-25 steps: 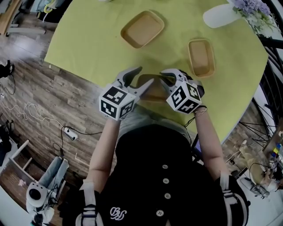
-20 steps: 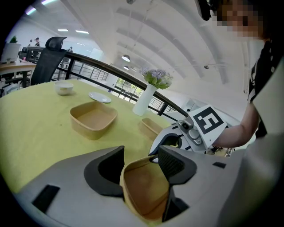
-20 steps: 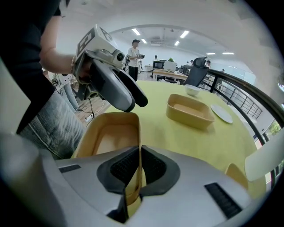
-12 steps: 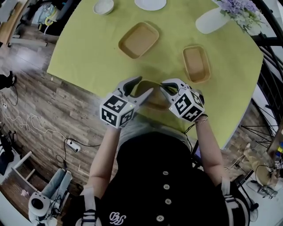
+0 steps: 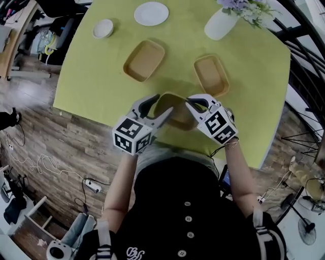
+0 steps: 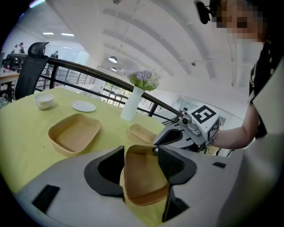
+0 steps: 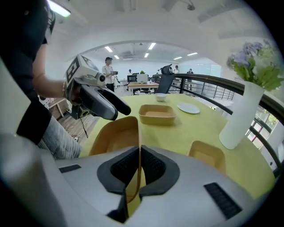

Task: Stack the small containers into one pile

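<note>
Near container (image 5: 176, 109) is sitting at the near edge of the yellow-green worktop (image 5: 96, 71), btwn both grippers, right in front of the person. R gripper (image 5: 190, 103) is reaching in from the right. Its jaws have just been closing & are standing almost together, pads (image 7: 153, 166) pinching the container's thin side wall, which is running edge-on up btwn them in the right gripper view. L gripper (image 5: 163, 103) is reaching in from the left w/ jaws standing wide & the container's other end sitting btwn them. In the left gripper view both pads (image 6: 172, 163) are looking pressed against its sides, so it's holding that end too. Container is showing its open side to the head view. Whether its base is touching the worktop or hanging clear, can't tell. Two more tan containers are lying further out, apart from each other & from the held one: far-left container (image 5: 144, 60) & far-right container (image 5: 210, 75), both open side up, each lying alone, not stacked. Beyond them a white plate (image 5: 151, 13) & small bowl (image 5: 103, 28) are sitting near each other, w/ a white vase (image 5: 221, 24) of purple flowers standing further right.
</note>
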